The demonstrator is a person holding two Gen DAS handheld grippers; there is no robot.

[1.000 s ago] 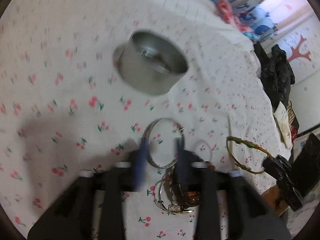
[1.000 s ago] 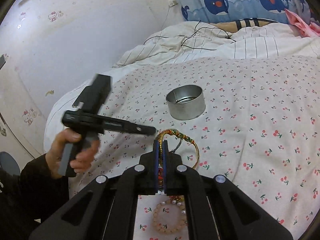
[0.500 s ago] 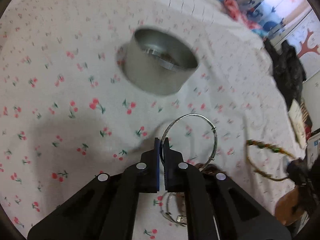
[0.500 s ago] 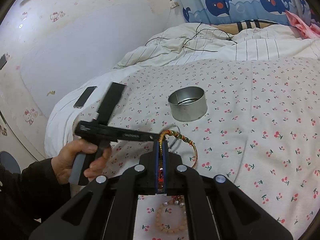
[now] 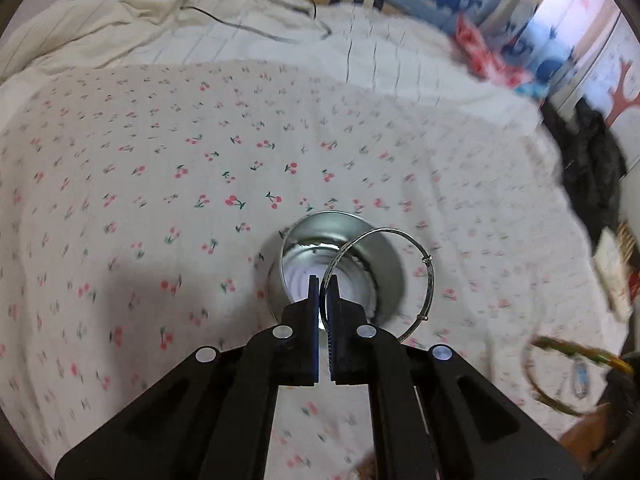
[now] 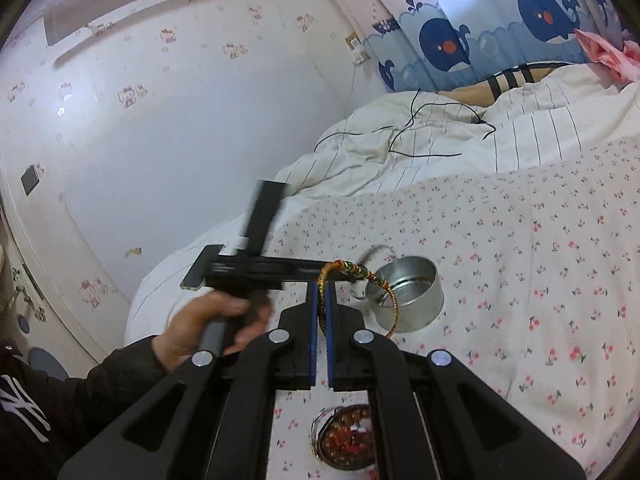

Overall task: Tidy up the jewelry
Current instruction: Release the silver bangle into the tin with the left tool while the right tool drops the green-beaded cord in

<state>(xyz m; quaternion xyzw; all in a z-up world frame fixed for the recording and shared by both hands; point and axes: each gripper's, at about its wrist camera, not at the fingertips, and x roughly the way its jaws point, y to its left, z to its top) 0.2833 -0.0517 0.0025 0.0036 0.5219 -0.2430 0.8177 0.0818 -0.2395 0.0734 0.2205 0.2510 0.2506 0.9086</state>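
Observation:
My left gripper [image 5: 325,286] is shut on a thin silver bangle [image 5: 416,248] and holds it over the open mouth of the round metal tin [image 5: 378,236] on the cherry-print bedsheet. My right gripper [image 6: 321,286] is shut on a gold bangle with red and green beads [image 6: 394,300], held in the air left of the tin [image 6: 420,300]. The gold bangle also shows at the lower right of the left wrist view [image 5: 576,354]. The left gripper tool and the hand holding it [image 6: 248,276] show in the right wrist view, with the silver bangle [image 6: 378,249] at its tip.
A brown bead bracelet pile [image 6: 346,440] lies on the sheet under the right gripper. A striped duvet with a black cable [image 6: 440,132] is bunched at the bed's far end. Dark clothes [image 5: 588,168] lie at the bed's right edge.
The left gripper closed on the silver bangle, lifted it off the sheet and carried it forward over the tin. The right gripper rose with the gold bangle still in it.

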